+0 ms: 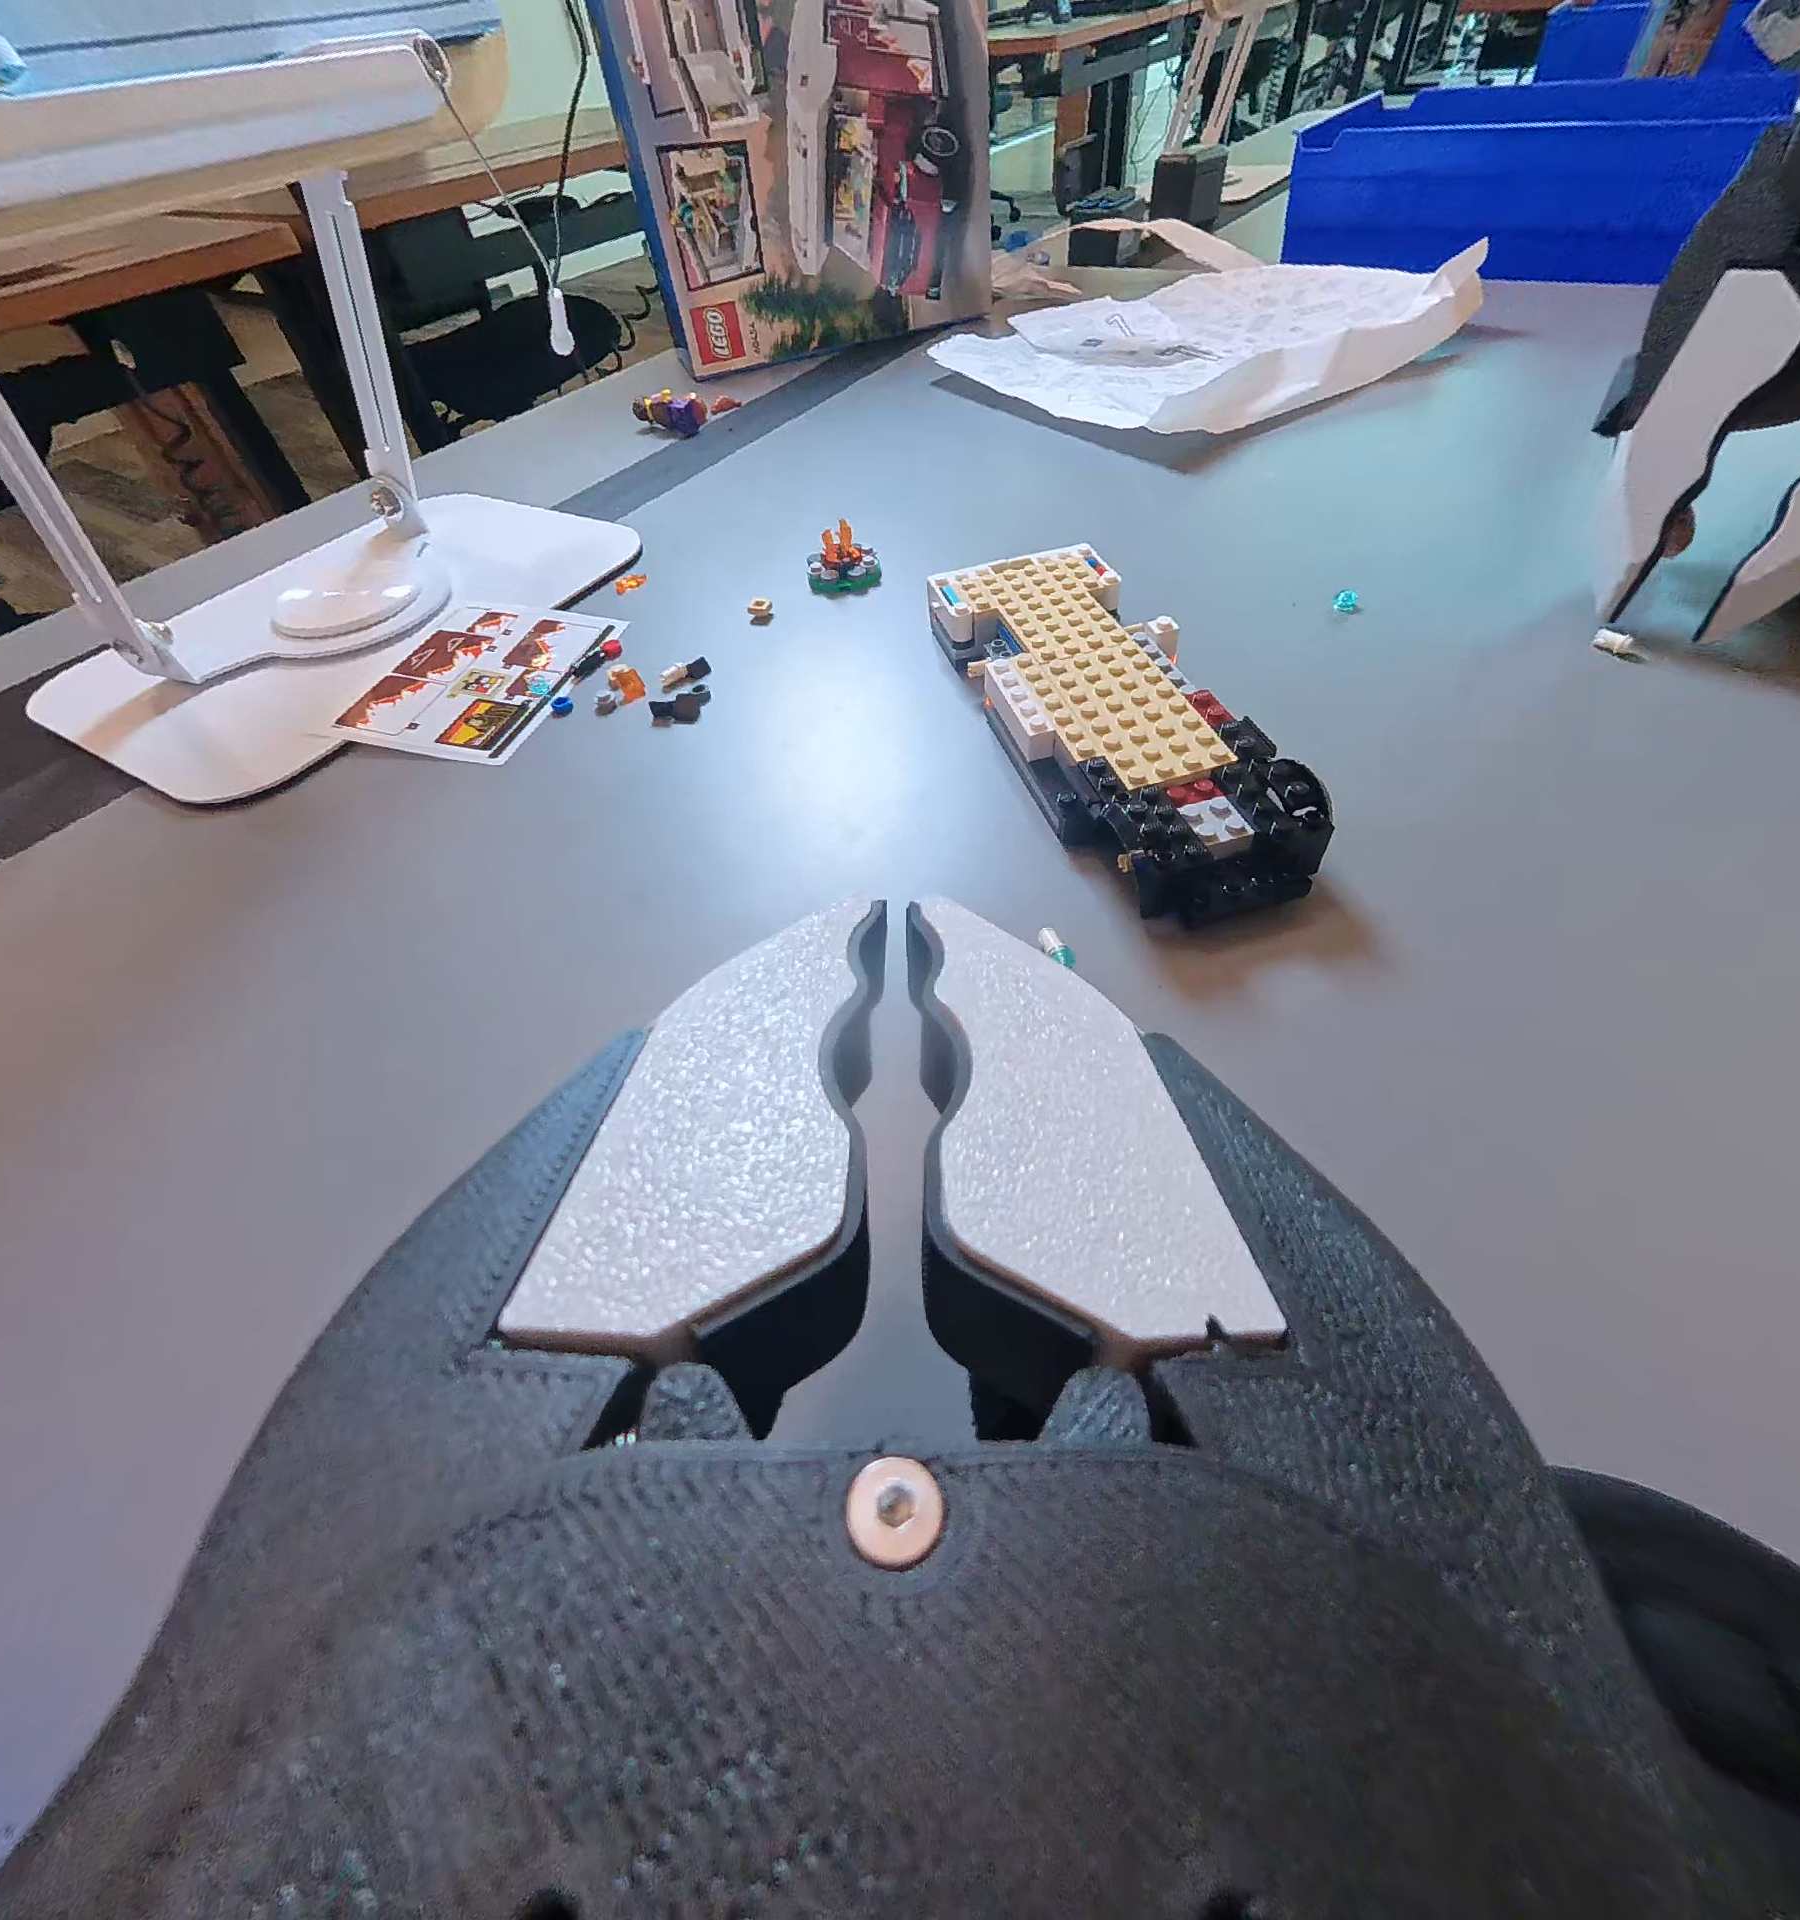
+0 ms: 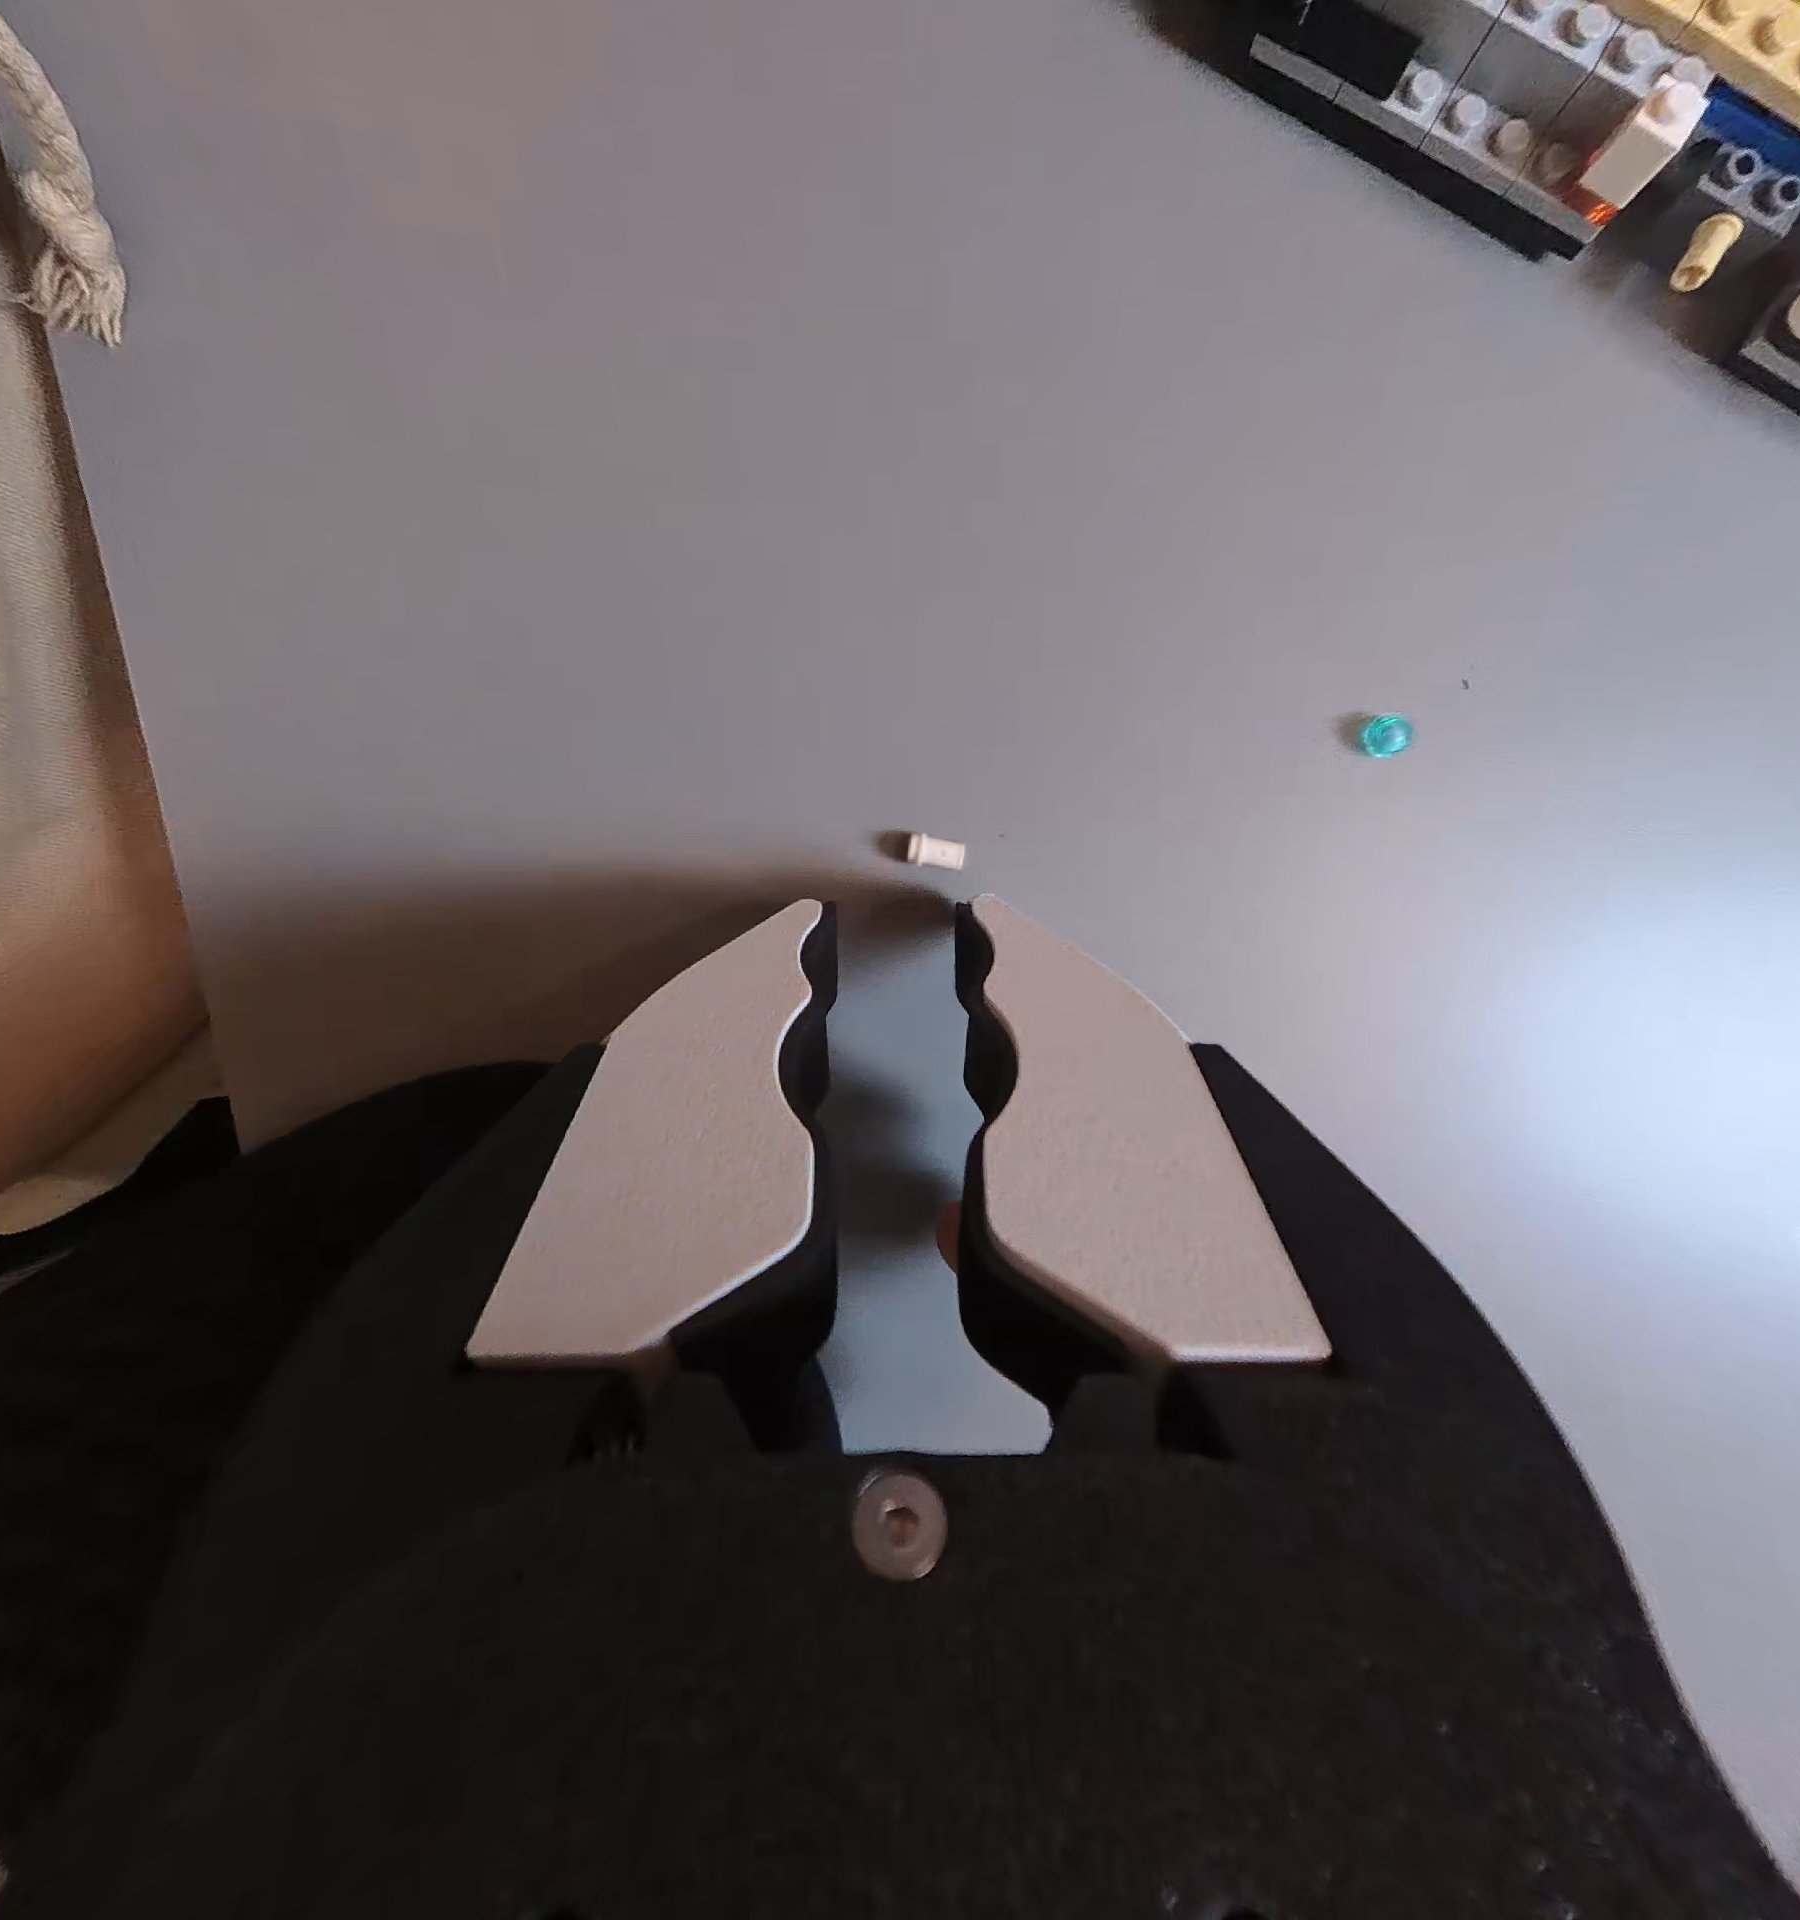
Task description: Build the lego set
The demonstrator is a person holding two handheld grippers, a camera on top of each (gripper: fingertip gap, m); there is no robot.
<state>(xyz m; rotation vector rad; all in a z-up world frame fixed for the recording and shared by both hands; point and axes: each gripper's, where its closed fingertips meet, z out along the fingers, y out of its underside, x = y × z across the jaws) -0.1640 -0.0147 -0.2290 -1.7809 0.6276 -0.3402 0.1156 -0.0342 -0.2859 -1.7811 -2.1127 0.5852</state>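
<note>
My left gripper (image 1: 896, 906) hovers low over the grey table (image 1: 771, 883). Its jaws are all but closed, with only a thin slit between them and nothing in it. A tiny white and teal piece (image 1: 1057, 945) lies just right of its right finger. A brick vehicle base (image 1: 1114, 717) with tan plates and a black front lies ahead to the right. My right gripper (image 2: 888, 914) is open and empty, and it also shows in the left wrist view (image 1: 1665, 597). A small white peg (image 2: 932, 849) lies on the table just beyond its fingertips, apart from them. A teal round stud (image 2: 1386, 736) lies farther right.
A white lamp base (image 1: 252, 665), a sticker sheet (image 1: 470, 686) and several loose small pieces (image 1: 657, 686) lie at left. A small campfire build (image 1: 842, 561), a toy box (image 1: 813, 177), a paper sheet (image 1: 1218, 343) and blue bins (image 1: 1519, 177) stand farther back. A person's clothing (image 2: 13, 727) borders the table.
</note>
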